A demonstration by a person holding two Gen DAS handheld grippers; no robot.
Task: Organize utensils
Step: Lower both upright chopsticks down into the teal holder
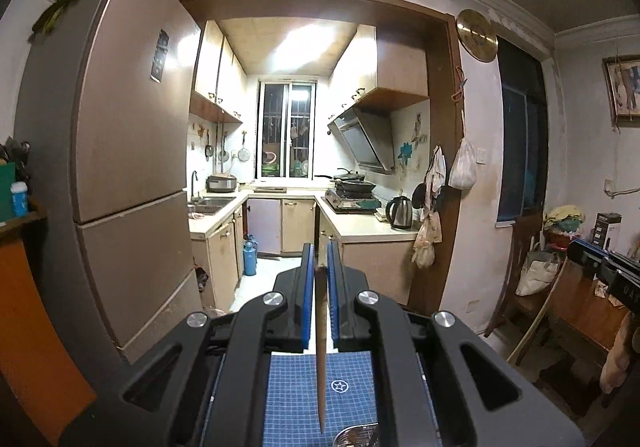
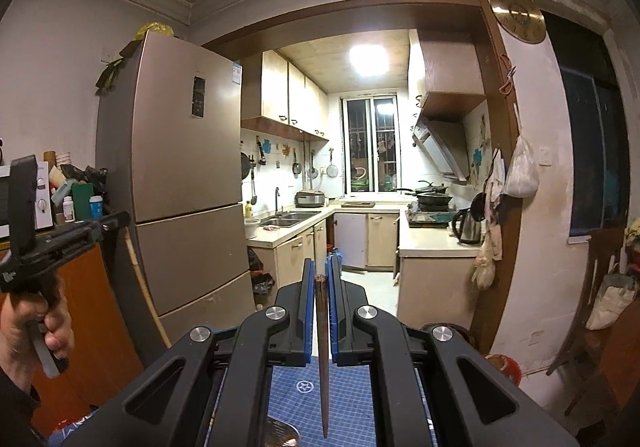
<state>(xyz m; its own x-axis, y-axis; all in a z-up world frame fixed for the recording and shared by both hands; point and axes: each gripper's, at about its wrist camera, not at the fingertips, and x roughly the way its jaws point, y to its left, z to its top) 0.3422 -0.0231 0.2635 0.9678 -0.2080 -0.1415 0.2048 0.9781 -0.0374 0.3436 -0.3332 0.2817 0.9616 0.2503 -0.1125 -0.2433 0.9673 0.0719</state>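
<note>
Dark wood in both grips: the left gripper (image 1: 319, 267) pinches one chopstick (image 1: 321, 347), the right gripper (image 2: 320, 271) another chopstick (image 2: 323, 359), tips hanging below over the blue mat (image 1: 296, 387). Lower them slowly, keeping them vertical.

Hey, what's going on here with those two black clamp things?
A person is holding a hand-held gripper in each hand. The left gripper has its jaws closed on a thin brown chopstick, and the right gripper clamps a second chopstick the same way. Both sticks hang pointing down over a blue gridded mat, where a metal container's rim peeks in. Both grippers are raised, facing the kitchen doorway. The person's left hand is gripping its handle.
</note>
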